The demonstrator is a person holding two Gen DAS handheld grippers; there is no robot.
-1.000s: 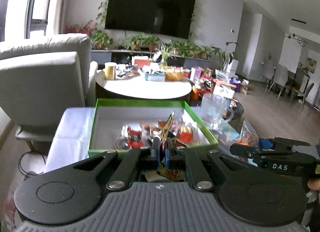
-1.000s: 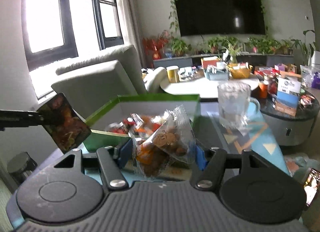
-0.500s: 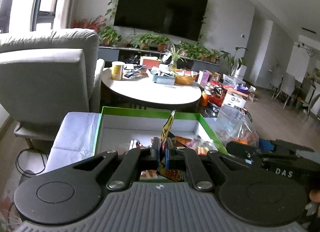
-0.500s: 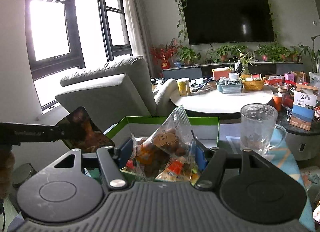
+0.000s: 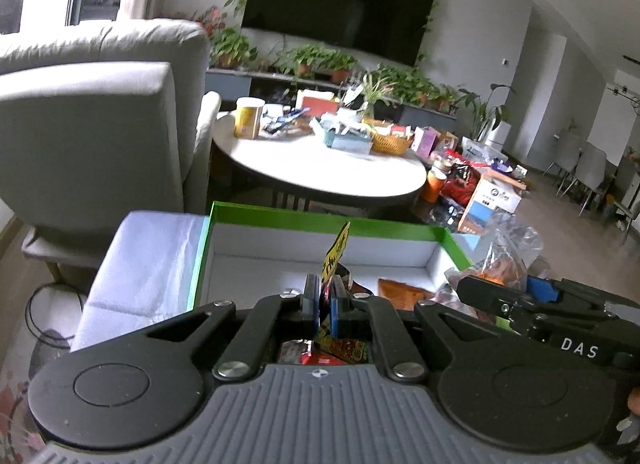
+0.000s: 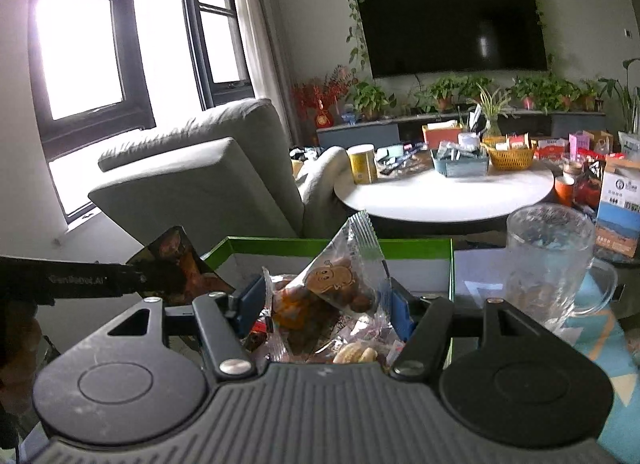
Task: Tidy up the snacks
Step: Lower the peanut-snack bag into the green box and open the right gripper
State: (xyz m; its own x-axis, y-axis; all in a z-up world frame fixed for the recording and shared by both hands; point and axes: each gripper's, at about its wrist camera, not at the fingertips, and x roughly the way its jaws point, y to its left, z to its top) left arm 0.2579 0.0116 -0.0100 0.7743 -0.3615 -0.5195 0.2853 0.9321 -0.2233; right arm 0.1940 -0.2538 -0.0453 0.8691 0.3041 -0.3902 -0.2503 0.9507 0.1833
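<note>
A green box [image 5: 320, 219] with a white inside lies open in front of both grippers, with an orange packet [image 5: 402, 293] on its floor. My left gripper [image 5: 325, 304] is shut on a flat dark snack packet [image 5: 335, 254] with a yellow edge, held upright over the box's near side. In the right wrist view the same packet [image 6: 176, 264] hangs at the left in that gripper's tip. My right gripper [image 6: 322, 300] is shut on a clear bag of brown snacks [image 6: 340, 276] above the green box [image 6: 416, 244]. More packets lie below it.
A glass mug [image 6: 552, 264] stands right of the box on a blue patterned mat. A grey armchair [image 5: 92, 124] is at the left. Behind the box is a round white table [image 5: 320, 168] crowded with a yellow tin, trays and a basket. Cartons stand at the right.
Both grippers have moved forward and lower toward the box with their snacks. The box's rim now fills more of each view, and the mug has slid right in the right wrist view.
</note>
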